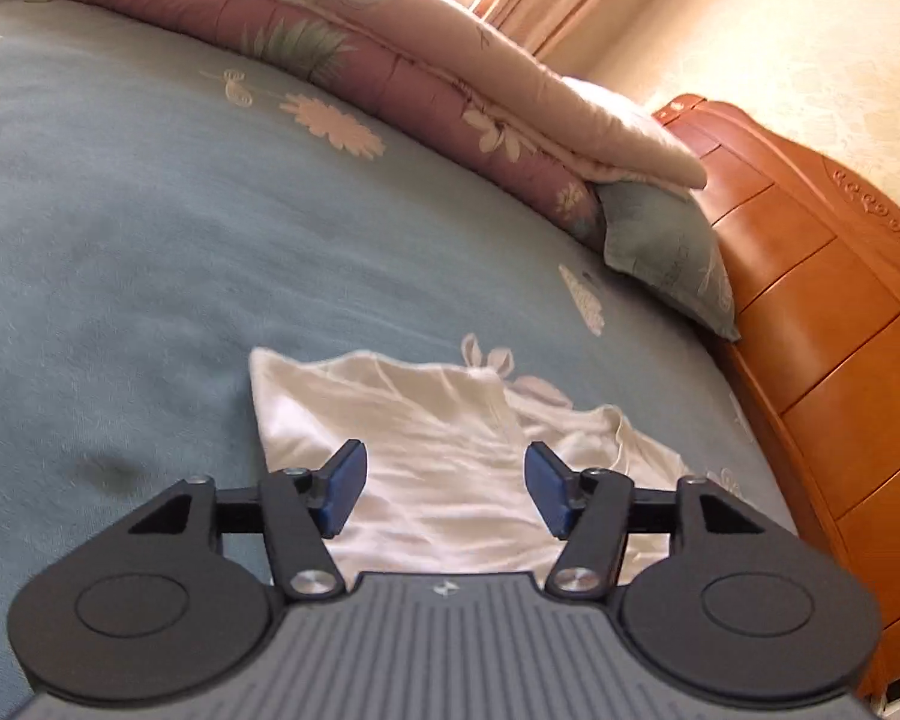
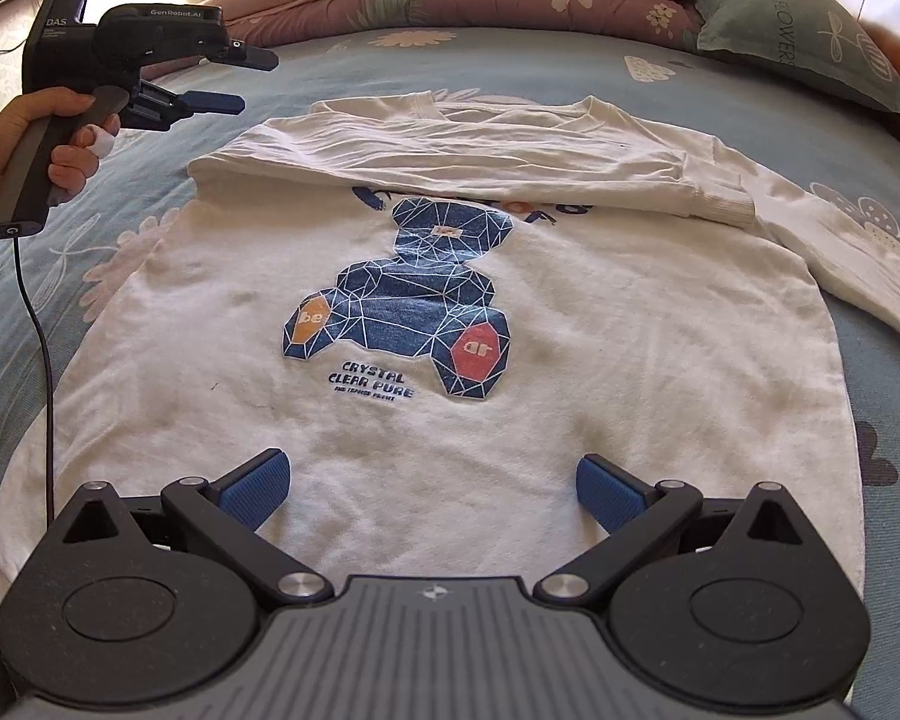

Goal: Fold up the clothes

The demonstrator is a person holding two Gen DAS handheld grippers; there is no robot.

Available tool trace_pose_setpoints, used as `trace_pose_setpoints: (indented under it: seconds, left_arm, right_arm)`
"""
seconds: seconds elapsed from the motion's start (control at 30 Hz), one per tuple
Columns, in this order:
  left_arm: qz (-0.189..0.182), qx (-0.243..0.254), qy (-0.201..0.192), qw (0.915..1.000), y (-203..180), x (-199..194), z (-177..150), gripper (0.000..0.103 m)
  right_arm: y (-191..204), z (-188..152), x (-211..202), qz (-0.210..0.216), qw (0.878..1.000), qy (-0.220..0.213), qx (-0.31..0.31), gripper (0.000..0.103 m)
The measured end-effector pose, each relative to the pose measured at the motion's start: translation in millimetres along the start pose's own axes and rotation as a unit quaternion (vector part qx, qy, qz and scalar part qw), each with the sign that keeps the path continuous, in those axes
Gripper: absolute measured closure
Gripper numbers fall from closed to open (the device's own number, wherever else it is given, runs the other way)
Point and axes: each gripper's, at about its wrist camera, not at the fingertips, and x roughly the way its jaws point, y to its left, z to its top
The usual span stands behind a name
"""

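Left wrist view: the left claw (image 1: 444, 489) hangs released, nothing between its pads, over the white sweatshirt (image 1: 426, 456) on the bed (image 1: 150, 252). Right wrist view: the right claw (image 2: 432, 492) gapes empty above the sweatshirt's hem, one sleeve (image 2: 450, 162) folded across the chest.

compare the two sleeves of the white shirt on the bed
The left sleeve is folded across the chest, covering the top of the bear print; the right sleeve lies spread outward on the bedsheet. The left sleeve's cuff shows; the right's runs out of view. Both are long and white.
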Motion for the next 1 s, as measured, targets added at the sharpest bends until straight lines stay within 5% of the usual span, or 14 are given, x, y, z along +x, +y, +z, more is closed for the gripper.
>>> trace_pose_setpoints:
  seconds: [0.1, 0.2, 0.27, 0.37, 0.5, 0.67, 0.73, 0.87, 1.0]
  left_arm:
    - [0.054, -0.020, 0.043, 0.9974, 16.8, 7.1, -21.0, 0.047]
    - [0.076, -0.006, 0.026, 0.9967, 19.4, -13.3, -31.9, 0.051]
    - [0.086, 0.003, 0.012, 0.9962, 15.2, -28.0, -33.6, 0.046]
    - [0.064, 0.027, -0.023, 0.9974, -1.0, -42.6, -33.1, 0.029]
    - [0.029, 0.102, -0.037, 0.9936, -32.5, -33.8, -35.6, 0.019]
    - [0.081, 0.149, 0.056, 0.9839, -42.3, 8.7, -51.8, 0.020]
    - [0.089, 0.173, 0.041, 0.9800, -40.6, -0.8, -60.5, 0.019]
    - [0.171, 0.184, 0.037, 0.9673, -55.4, -26.4, -66.3, 0.013]
    - [0.144, 0.215, 0.005, 0.9660, -80.9, -58.2, -71.4, 0.007]
  right_arm:
    - [0.7, -0.3, 0.9, -0.002, 1.000, -0.001, -0.003, 0.000]
    - [-1.2, -0.2, 0.6, 0.001, 1.000, 0.000, 0.002, 0.000]
    - [-0.1, -0.9, 1.7, -0.002, 1.000, 0.003, -0.003, 0.000]
    - [5.5, -3.5, 5.6, -0.014, 1.000, 0.005, -0.022, 0.000]
    - [7.1, -6.5, 8.0, -0.020, 0.999, -0.007, -0.026, 0.000]
    - [7.5, -9.6, 9.1, -0.022, 0.999, -0.024, -0.027, 0.000]
    - [6.7, -10.2, 9.0, -0.020, 0.999, -0.027, -0.029, 0.000]
    - [6.9, -13.6, 8.1, -0.019, 0.998, -0.040, -0.035, 0.000]
    - [7.3, -15.2, 7.4, -0.018, 0.998, -0.049, -0.043, 0.000]
